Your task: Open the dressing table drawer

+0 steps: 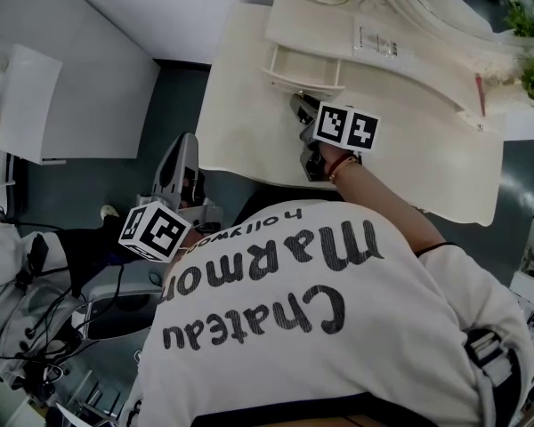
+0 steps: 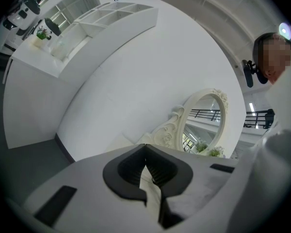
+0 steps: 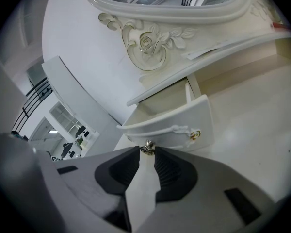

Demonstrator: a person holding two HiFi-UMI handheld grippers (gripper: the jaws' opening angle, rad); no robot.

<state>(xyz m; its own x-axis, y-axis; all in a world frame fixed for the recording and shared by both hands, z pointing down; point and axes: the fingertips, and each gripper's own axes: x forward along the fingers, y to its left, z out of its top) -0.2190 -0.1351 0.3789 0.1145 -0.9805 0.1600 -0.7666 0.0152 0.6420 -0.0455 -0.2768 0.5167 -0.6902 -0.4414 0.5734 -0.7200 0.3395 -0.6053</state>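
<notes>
The cream dressing table [image 1: 249,140] fills the upper right of the head view. Its small drawer [image 1: 303,68] stands pulled out below the mirror shelf. In the right gripper view the drawer [image 3: 169,125] shows an open cavity behind its curved front, and its small metal knob [image 3: 148,148] sits pinched between the tips of my right gripper [image 3: 147,151]. From the head view the right gripper [image 1: 300,107] points at the drawer front. My left gripper [image 1: 187,147] hangs left of the table over the floor; its jaws [image 2: 145,149] are shut on nothing.
An oval mirror with a carved rose frame [image 3: 148,42] rises behind the drawer. A white cabinet [image 1: 71,69] stands at far left. A red pen [image 1: 480,92] and green plants [image 1: 527,56] sit on the table's right end. Cables [image 1: 27,327] lie lower left.
</notes>
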